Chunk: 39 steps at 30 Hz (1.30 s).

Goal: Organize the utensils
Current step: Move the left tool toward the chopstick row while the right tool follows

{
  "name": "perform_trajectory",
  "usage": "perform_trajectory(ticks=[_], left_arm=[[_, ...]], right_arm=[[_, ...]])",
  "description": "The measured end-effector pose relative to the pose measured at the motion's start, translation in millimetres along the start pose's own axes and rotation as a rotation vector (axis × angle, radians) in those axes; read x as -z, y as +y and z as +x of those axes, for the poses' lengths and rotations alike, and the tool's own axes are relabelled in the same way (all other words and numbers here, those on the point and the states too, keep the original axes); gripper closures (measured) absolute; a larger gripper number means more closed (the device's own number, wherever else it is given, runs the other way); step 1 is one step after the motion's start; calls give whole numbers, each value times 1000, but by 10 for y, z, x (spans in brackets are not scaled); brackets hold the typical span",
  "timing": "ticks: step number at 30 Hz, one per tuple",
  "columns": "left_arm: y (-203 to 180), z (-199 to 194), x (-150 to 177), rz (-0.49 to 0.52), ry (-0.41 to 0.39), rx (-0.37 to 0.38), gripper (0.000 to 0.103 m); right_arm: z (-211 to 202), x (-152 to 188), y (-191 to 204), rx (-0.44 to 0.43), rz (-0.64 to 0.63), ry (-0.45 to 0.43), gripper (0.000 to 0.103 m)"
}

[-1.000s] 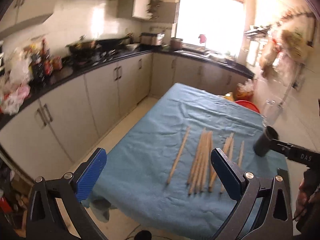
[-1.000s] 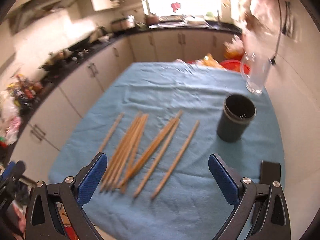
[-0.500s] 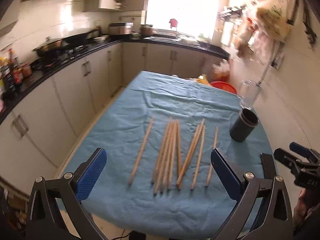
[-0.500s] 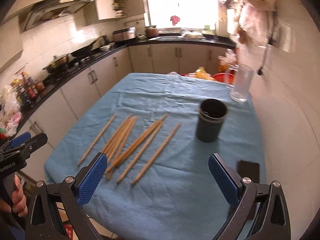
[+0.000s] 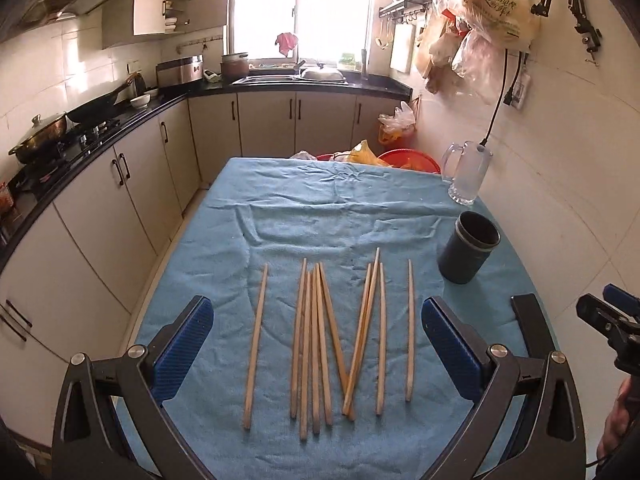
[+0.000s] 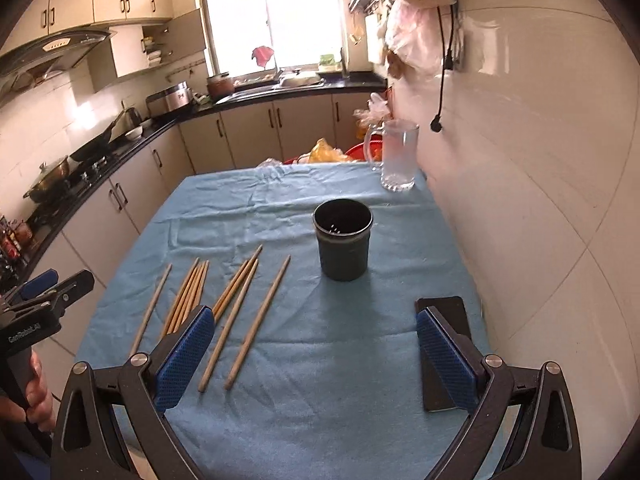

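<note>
Several wooden chopsticks (image 5: pixel 316 344) lie side by side on the blue cloth, one single stick (image 5: pixel 256 340) apart at the left. A dark cup (image 5: pixel 468 252) stands upright to their right and looks nearly empty from above (image 6: pixel 342 248). My left gripper (image 5: pixel 316 320) hovers open above the near ends of the chopsticks, holding nothing. My right gripper (image 6: pixel 314 332) is open too, short of the cup, with the rightmost chopsticks (image 6: pixel 259 320) by its left finger. Each gripper shows at the edge of the other's view, the right one (image 5: pixel 612 316) and the left one (image 6: pixel 44 296).
A glass mug (image 5: pixel 466 178) stands at the far right corner of the blue-covered table (image 5: pixel 320 208). A black phone (image 6: pixel 448 312) lies near the right edge. Kitchen cabinets (image 5: pixel 120 200) run along the left, a tiled wall on the right, and a red basin (image 5: pixel 408 160) sits behind the table.
Both views have swung to face the table squarely. The chopsticks now sit centred before the left gripper and the cup before the right one. Both grippers stayed open; nothing on the table moved.
</note>
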<state>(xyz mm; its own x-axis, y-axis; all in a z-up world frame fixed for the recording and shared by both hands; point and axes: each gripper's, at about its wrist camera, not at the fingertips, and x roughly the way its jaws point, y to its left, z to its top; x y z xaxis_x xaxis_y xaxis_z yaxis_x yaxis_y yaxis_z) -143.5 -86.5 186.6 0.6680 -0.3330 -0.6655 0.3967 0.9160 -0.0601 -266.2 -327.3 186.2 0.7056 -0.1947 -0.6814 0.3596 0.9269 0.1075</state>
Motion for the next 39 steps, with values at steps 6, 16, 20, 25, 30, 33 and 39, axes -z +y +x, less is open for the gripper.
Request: perform_trajectory(ticks=[6, 16, 20, 25, 30, 33, 39], left_arm=[[77, 46, -29, -5, 9, -5, 0], [209, 104, 25, -39, 36, -44, 0], [231, 133, 71, -53, 52, -57, 0], [236, 166, 108, -63, 69, -70, 0], [222, 188, 132, -71, 78, -84, 0], [199, 215, 159, -77, 90, -92, 0], [133, 257, 203, -96, 106, -108, 0]], right_arm=[[0, -14, 54, 17, 2, 11, 1], [101, -36, 179, -11, -34, 47, 1], [161, -27, 227, -27, -47, 69, 1], [227, -12, 256, -44, -56, 91, 1], [291, 2, 256, -66, -60, 111, 1], [341, 17, 239, -80, -63, 127, 1], [420, 14, 175, -102, -81, 150, 1]])
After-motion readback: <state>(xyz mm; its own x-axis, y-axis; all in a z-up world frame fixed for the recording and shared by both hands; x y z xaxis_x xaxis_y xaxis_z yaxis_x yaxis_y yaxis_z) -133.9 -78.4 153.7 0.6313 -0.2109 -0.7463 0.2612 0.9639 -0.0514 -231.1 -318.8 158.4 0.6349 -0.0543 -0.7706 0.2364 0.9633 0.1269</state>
